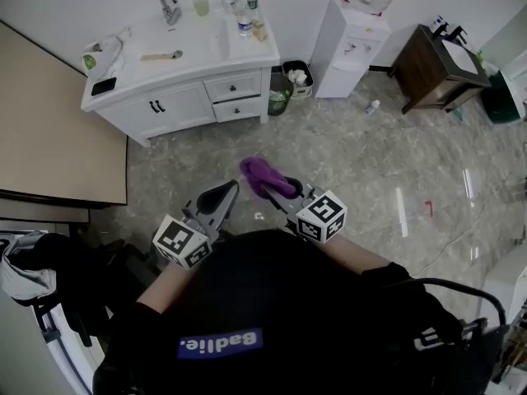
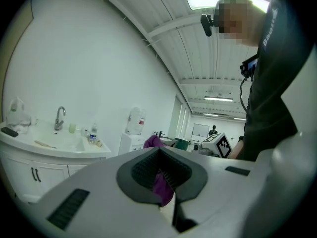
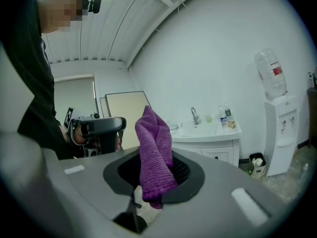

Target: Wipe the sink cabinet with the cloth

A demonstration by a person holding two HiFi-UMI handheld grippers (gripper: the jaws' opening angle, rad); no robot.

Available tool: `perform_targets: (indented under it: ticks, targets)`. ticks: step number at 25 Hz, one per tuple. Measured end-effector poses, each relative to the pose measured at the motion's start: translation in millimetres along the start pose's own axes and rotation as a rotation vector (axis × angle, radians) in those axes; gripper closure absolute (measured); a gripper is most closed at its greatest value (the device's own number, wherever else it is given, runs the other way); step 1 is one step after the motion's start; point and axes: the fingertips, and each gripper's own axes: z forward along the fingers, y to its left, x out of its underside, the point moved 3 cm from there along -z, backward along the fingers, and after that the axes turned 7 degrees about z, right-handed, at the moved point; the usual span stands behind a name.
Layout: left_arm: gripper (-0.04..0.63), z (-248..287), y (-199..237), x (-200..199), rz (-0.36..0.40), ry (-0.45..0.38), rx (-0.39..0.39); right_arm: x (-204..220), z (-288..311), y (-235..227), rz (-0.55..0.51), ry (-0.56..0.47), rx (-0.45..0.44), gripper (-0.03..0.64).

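Note:
The white sink cabinet stands against the far wall, a few steps ahead of me across the floor. It also shows in the left gripper view and in the right gripper view. A purple cloth sticks up out of my right gripper, whose jaws are shut on it. My left gripper is beside it at the left, apart from the cloth, jaws together and holding nothing. In the left gripper view the cloth shows beyond those jaws.
On the cabinet's countertop are a faucet, bottles, a black phone and a bag. Two bins sit at its right end, then a water dispenser and a dark wooden cabinet. A beige panel lies left.

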Motion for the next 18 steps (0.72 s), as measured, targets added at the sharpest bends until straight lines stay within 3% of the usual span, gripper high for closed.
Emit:
perform_targets:
  ticks: [9, 12, 18]
  targets:
    - [0.6, -9, 63, 7, 0.003, -0.03, -0.046, 2, 57, -17, 0.014, 0.059, 0.014, 0.543]
    - [0.6, -11, 100, 15, 0.05, -0.022, -0.017, -1, 93, -23, 0.008, 0.09, 0.027, 0.543]
    - [0.6, -8, 181, 13, 0.062, 0.003, 0.062, -18, 178, -40, 0.032, 0.1, 0.078, 0.543]
